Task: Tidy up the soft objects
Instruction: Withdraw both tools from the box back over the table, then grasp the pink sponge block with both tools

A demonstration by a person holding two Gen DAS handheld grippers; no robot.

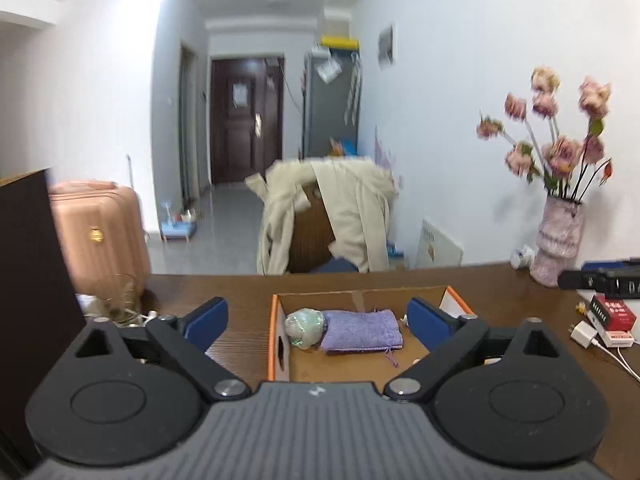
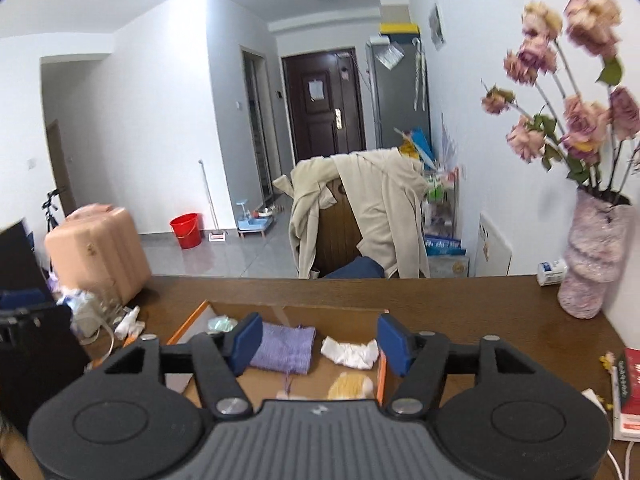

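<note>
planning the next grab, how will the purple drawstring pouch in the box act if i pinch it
The purple drawstring pouch looks like loose woven fabric lying flat in the cardboard box, so it will probably sag and fold. It seems nearly empty, likely light. Its coarse weave should grip well, not slip.

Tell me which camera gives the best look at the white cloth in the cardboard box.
The right wrist view: the white cloth lies in full sight between the open right gripper's fingers, beside the purple pouch. In the left wrist view a finger hides nearly all of it.

Two wrist cameras, low over the desk, facing the hallway door.
Each looks forward along its own fingers from close above the cardboard box [image 1: 276, 336]; both share box, chair and vase [image 2: 592, 256].
</note>
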